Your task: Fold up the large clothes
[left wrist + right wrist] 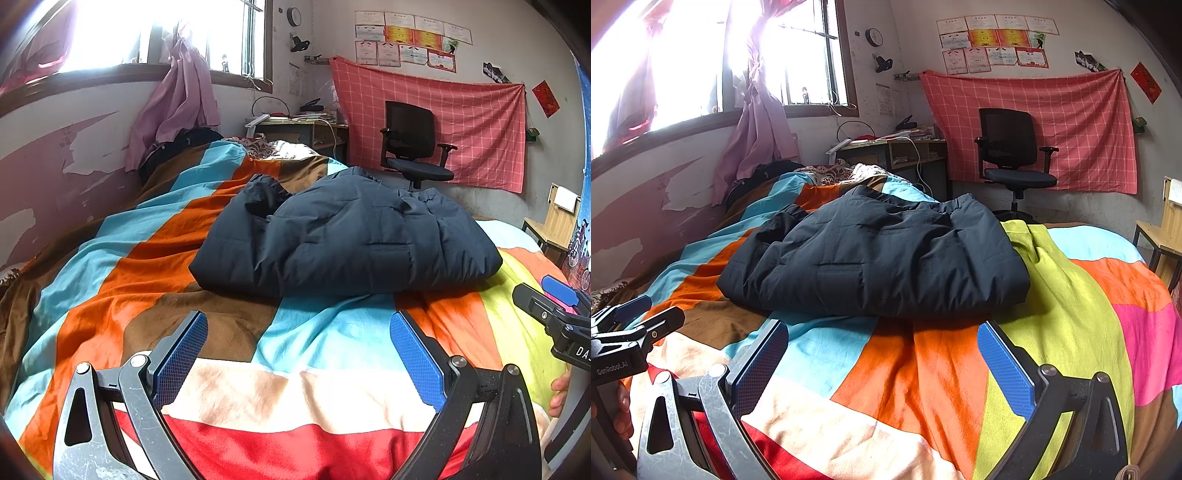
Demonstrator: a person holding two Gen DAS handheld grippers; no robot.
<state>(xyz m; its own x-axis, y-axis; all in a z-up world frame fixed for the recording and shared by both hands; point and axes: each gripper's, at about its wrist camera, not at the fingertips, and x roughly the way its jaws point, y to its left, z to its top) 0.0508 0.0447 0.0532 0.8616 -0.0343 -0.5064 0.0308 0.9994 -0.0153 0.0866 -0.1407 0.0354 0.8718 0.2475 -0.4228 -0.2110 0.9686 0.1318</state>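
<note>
i'm looking over a home bedroom: a bed (pixel 147 258) under a striped cover, curtained window (pixel 166 37), desk (pixel 886 151), office chair (pixel 1012 155).

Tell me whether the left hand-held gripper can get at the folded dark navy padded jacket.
Probably yes: the left hand-held gripper is open, and only bare striped bedspread lies between it and the folded dark navy padded jacket.

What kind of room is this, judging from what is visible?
Most likely a bedroom that also serves as a study: a bed with a striped cover, a cluttered desk beside an office chair, and certificates on the wall.
</note>
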